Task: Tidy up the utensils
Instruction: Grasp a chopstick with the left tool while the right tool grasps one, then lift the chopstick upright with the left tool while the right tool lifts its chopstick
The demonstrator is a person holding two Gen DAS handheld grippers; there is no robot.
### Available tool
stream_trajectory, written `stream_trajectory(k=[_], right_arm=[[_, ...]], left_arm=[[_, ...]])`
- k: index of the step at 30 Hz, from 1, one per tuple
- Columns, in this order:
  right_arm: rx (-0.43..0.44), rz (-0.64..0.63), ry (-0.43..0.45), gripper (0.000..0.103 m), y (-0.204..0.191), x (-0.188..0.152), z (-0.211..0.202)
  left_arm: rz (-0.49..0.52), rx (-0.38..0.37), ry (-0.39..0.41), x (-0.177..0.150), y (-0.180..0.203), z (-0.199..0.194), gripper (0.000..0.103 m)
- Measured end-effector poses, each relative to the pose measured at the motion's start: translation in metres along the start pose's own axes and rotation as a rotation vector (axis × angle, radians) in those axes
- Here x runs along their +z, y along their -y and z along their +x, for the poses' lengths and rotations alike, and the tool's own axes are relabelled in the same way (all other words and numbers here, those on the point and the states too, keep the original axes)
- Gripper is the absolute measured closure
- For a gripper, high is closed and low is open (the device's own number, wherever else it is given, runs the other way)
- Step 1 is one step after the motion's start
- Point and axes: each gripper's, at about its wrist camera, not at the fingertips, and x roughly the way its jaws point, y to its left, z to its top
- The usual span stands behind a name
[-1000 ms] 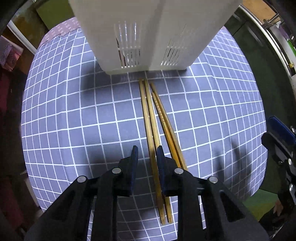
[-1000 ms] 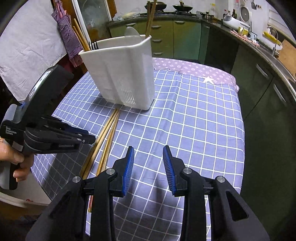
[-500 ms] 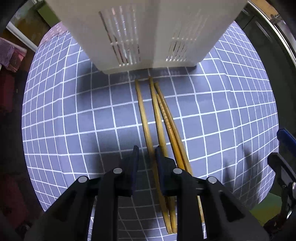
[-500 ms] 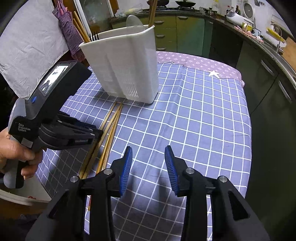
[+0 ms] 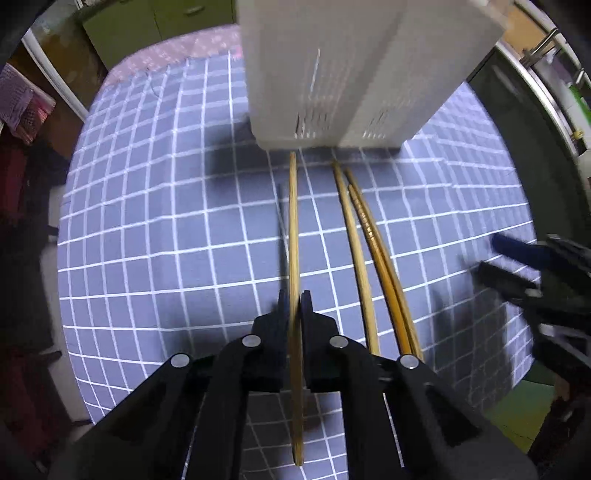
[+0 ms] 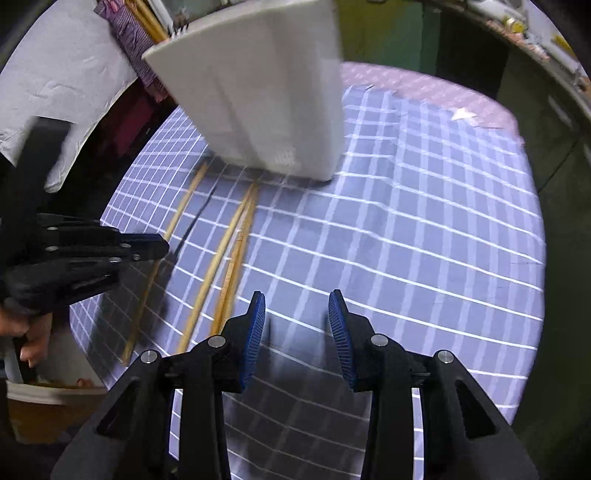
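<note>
My left gripper (image 5: 294,301) is shut on one wooden chopstick (image 5: 293,229) and holds it a little above the checked tablecloth, its far tip near the white utensil holder (image 5: 354,70). Three more chopsticks (image 5: 373,240) lie on the cloth to its right. In the right wrist view the held chopstick (image 6: 177,218) runs from the left gripper (image 6: 162,247) toward the holder (image 6: 266,103). My right gripper (image 6: 296,314) is open and empty above the cloth, right of the loose chopsticks (image 6: 229,254).
The round table (image 6: 424,229) has a blue checked cloth with a pink cloth at its far edge. Green kitchen cabinets (image 6: 472,48) stand behind. The holder has utensils standing in it (image 6: 147,18). The right gripper shows at the right edge of the left wrist view (image 5: 535,273).
My left gripper has shut on one chopstick and lifted it leftward, apart from the other three. My right gripper has moved closer to the holder and stays open.
</note>
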Motion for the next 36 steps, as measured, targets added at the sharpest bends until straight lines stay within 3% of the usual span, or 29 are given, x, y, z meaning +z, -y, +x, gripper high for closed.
stream_trajectory(k=[3,7,14,31,36], right_arm=[[0.025,-0.01,-0.04,0.083,-0.012,0.01,0.015],[0.01,-0.037,-0.089,0.085,-0.027,0.022,0.033],[-0.028,-0.048,-0.143,0.085,-0.038,0.03,0.057],[-0.16,-0.124,-0.203,0.086,-0.073,0.041,0.074],[-0.16,-0.119,-0.185,0.096,-0.074,0.042,0.074]], left_arm=[[0.002,-0.02,0.06,-0.008,-0.004,-0.019,0.097],[0.025,-0.033,0.146,-0.02,-0.011,-0.053,0.097],[0.054,-0.033,0.228,-0.033,-0.013,-0.089,0.097],[0.067,-0.066,0.228,-0.041,-0.014,-0.09,0.097],[0.083,-0.061,0.246,-0.044,-0.014,-0.096,0.097]])
